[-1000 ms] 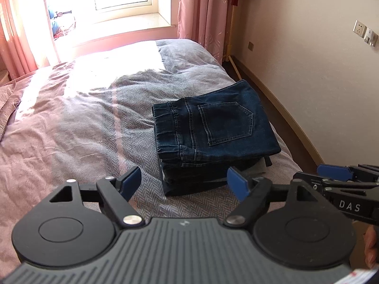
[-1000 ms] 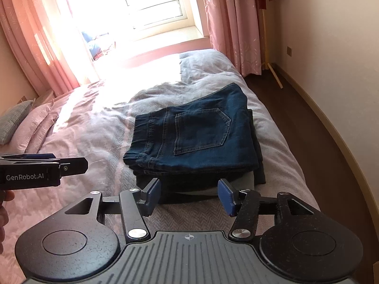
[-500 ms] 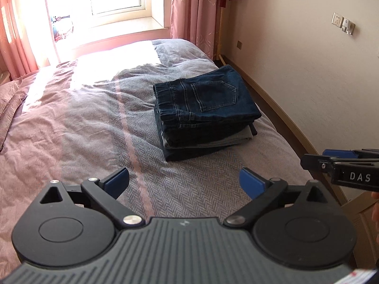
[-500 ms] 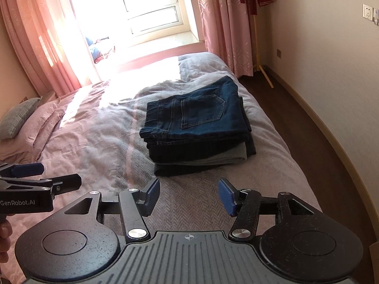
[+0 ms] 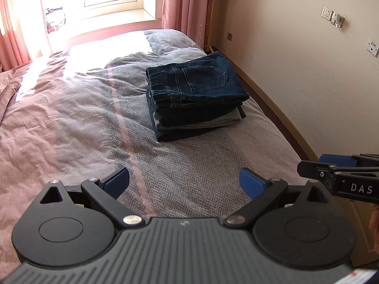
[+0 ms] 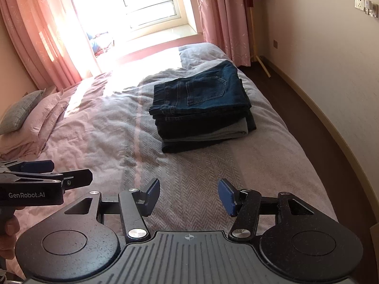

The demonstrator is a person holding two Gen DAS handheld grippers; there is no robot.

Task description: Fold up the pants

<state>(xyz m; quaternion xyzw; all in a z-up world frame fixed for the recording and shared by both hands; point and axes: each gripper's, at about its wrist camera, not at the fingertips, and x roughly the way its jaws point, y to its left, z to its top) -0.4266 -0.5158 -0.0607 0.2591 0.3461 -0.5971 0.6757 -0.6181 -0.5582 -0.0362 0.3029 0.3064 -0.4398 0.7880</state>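
Observation:
A stack of folded pants lies on the bed's right half, dark blue jeans on top with a back pocket facing up, a grey pair lower in the pile. My left gripper hangs open well short of the stack, nothing between its blue pads. My right gripper is open too, empty, and equally far back. Each gripper shows from the side in the other's view: the right one, the left one.
The bed has a pink and grey herringbone cover. Pillows lie at the left. A sunlit window with pink curtains is behind. A wall and dark floor strip run along the right.
Both grippers have drawn back from the stack, which now sits farther away. The left gripper's jaws have spread wider. The pile itself has not moved.

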